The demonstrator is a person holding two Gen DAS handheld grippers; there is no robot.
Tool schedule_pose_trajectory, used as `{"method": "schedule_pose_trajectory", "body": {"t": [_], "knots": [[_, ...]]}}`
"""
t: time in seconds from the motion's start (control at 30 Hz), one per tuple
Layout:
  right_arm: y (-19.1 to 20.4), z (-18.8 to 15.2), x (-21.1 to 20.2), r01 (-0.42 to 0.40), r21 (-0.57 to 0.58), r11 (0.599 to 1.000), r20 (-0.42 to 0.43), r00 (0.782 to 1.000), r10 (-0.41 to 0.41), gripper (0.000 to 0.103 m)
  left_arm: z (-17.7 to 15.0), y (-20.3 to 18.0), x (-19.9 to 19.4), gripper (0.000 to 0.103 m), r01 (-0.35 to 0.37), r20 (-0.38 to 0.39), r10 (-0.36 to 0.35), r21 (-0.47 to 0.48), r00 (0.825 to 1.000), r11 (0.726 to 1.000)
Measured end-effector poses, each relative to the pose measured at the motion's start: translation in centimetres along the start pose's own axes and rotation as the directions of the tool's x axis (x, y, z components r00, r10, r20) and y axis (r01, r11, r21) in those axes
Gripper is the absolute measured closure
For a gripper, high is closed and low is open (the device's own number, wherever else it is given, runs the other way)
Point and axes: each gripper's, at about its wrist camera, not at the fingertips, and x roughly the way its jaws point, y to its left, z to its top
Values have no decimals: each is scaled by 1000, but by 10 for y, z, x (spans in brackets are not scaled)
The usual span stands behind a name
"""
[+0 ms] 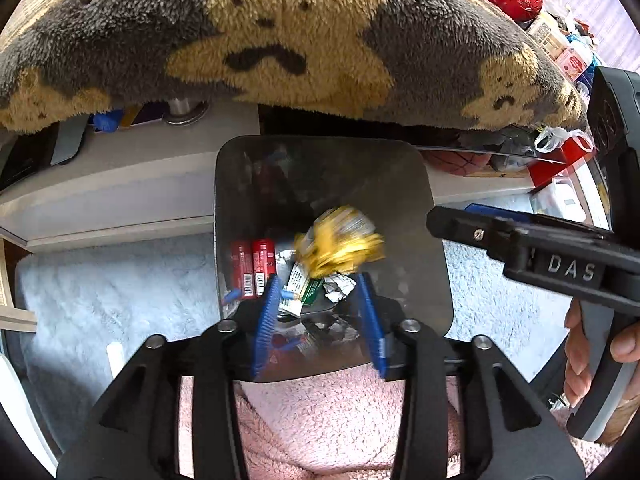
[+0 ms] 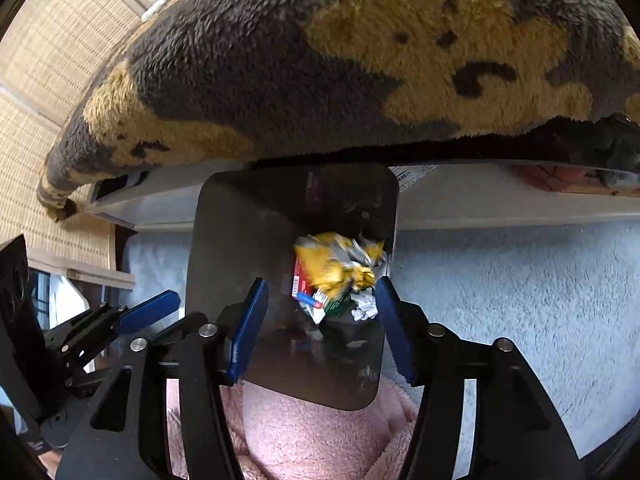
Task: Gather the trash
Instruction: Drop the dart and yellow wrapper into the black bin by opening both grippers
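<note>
Wrapper [image 1: 340,240], yellow and blurred, sits loose in the bin [image 1: 420,200] above other trash; we see both claws spread over it, left claw [image 1: 320,312] and right claw [image 2: 320,320] gripping nothing; blanket [image 1: 160,40] beyond.

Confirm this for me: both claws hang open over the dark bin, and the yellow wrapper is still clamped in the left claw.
One thing is wrong. The yellow wrapper is not clamped: the left wrist view shows it blurred and loose beyond the open left claw, over the trash in the dark bin. The rest stands: the right wrist view shows the right claw open over that bin too.
</note>
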Motion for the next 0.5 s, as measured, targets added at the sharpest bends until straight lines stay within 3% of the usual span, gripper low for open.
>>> {"method": "schedule_pose_trajectory", "body": {"t": [0.2,0.5], "knots": [[-4,2,-16,9,12,1000,41,999,-9,30,1,1,-16,46,-19,28,19,4,999,1000],[2,14,-66,24,-3,1000,181,983,-23,13,14,3,-57,25,-50,123,48,14,991,999]]}}
